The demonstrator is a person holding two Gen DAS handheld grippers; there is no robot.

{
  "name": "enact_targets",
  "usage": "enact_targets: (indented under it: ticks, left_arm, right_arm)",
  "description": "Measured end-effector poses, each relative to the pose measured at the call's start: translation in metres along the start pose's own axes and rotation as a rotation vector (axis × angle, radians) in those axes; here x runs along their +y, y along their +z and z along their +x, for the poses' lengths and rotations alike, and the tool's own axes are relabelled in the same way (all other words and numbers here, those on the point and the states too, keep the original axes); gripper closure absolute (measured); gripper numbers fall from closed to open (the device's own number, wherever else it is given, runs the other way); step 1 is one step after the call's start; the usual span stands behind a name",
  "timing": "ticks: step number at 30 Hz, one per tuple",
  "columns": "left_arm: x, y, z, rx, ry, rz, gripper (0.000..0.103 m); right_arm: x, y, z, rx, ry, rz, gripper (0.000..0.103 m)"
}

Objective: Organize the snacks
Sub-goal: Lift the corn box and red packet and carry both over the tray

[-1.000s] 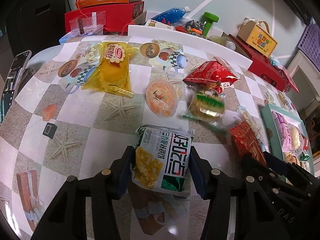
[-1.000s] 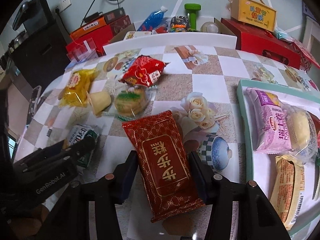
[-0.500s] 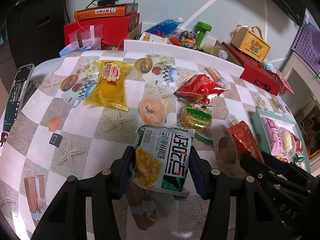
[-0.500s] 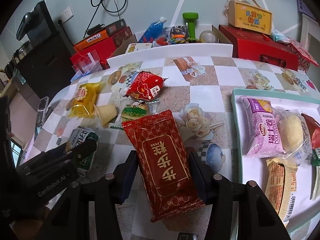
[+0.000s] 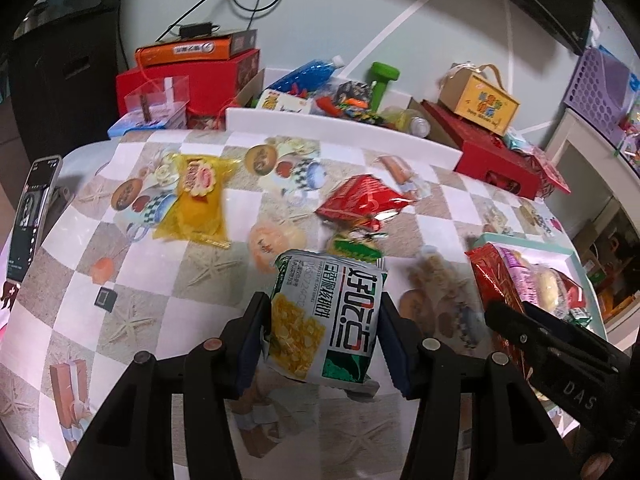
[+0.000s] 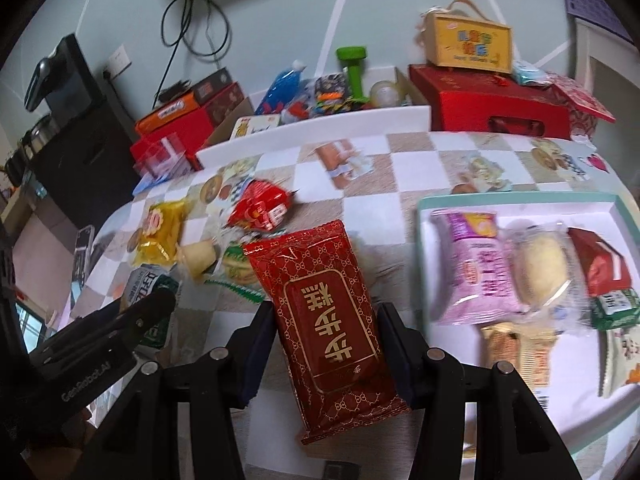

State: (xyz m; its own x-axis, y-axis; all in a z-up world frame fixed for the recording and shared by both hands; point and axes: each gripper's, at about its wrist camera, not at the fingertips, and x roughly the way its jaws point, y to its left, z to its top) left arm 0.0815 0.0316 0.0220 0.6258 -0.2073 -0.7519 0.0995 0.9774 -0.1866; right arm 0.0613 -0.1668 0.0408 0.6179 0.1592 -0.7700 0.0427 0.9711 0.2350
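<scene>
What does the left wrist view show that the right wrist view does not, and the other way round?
Only the left wrist view shows the front of the white and green snack pack held in the left gripper, and the purple basket.

Only the right wrist view shows the inside of the teal tray clearly: the purple packet and a pale bun lie in it. The right gripper holds the dark red packet face on.

Both show the yellow packet, the red bag, the green dumbbell and the yellow gift box.
</scene>
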Motion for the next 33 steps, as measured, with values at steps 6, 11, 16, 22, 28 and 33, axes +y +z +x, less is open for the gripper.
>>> enact_targets:
  ticks: [6,11,16,22,28,33]
  left_arm:
    - [-0.033,0.002,-0.003,-0.013,-0.052,0.054,0.048]
    - [-0.062,0.001,-0.007,-0.022,-0.094,0.109,0.048]
    - [-0.094,0.001,-0.010,-0.030,-0.143,0.160,0.048]
    - [-0.142,-0.003,-0.011,-0.036,-0.217,0.233,0.048]
    - [-0.185,-0.010,-0.003,-0.018,-0.272,0.290,0.048]
    - [-0.215,-0.016,0.004,-0.008,-0.305,0.334,0.048]
  right_arm:
    - [-0.029,0.005,-0.017,-0.043,-0.037,0.062,0.048]
    - [-0.058,0.008,-0.037,-0.093,-0.074,0.121,0.048]
    - [-0.100,0.007,-0.064,-0.151,-0.147,0.211,0.048]
    - [-0.157,0.000,-0.095,-0.202,-0.247,0.333,0.048]
    - [-0.190,-0.010,-0.110,-0.220,-0.289,0.405,0.048]
    - [-0.206,-0.015,-0.109,-0.215,-0.293,0.440,0.048]
